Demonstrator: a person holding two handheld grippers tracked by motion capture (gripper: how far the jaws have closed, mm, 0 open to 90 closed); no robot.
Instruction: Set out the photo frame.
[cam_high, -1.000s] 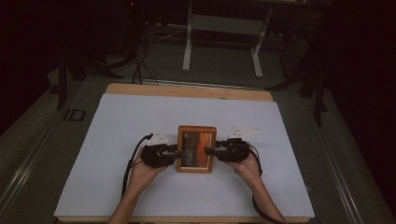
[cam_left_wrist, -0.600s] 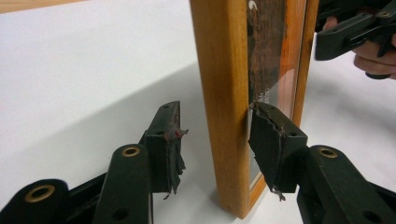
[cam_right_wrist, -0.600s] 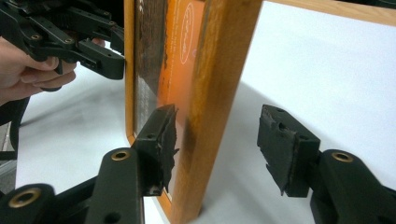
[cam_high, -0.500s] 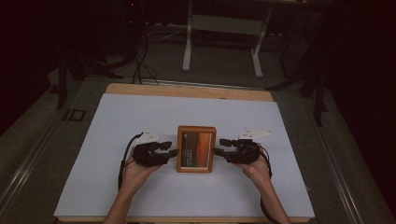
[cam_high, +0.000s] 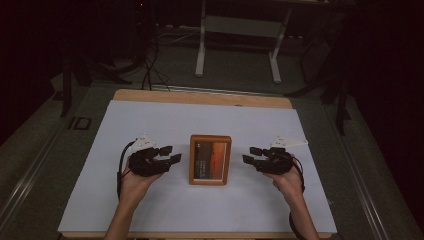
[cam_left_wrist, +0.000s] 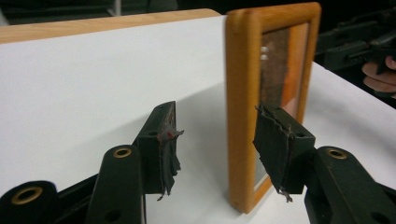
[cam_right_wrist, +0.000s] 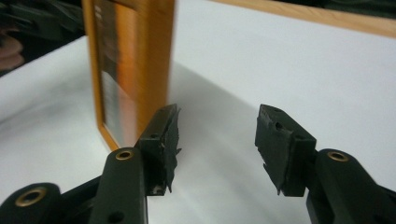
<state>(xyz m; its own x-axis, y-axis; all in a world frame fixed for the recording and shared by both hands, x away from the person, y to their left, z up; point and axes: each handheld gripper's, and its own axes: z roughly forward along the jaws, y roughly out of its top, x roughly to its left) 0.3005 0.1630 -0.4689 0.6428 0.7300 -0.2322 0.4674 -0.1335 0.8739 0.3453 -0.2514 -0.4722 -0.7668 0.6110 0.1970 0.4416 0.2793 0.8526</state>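
Change: both hands have drawn outward from the picture frame (cam_high: 210, 160), leaving it alone.
Left hand-held gripper (cam_high: 171, 154): spread, empty, frame just beyond its tips.
Right hand-held gripper (cam_high: 251, 154): spread, empty, likewise.
Frame: flat on tabletop (cam_high: 150, 120) between them, probably released.

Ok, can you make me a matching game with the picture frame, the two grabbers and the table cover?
Things:
1. picture frame
2. left gripper
3. right gripper
4. white table cover

Places or states:
A. open, to the right of the frame
B. spread flat over the wooden table
C. lies in the middle, wooden border
D. open, to the left of the frame

Pairs: 1-C, 2-D, 3-A, 4-B
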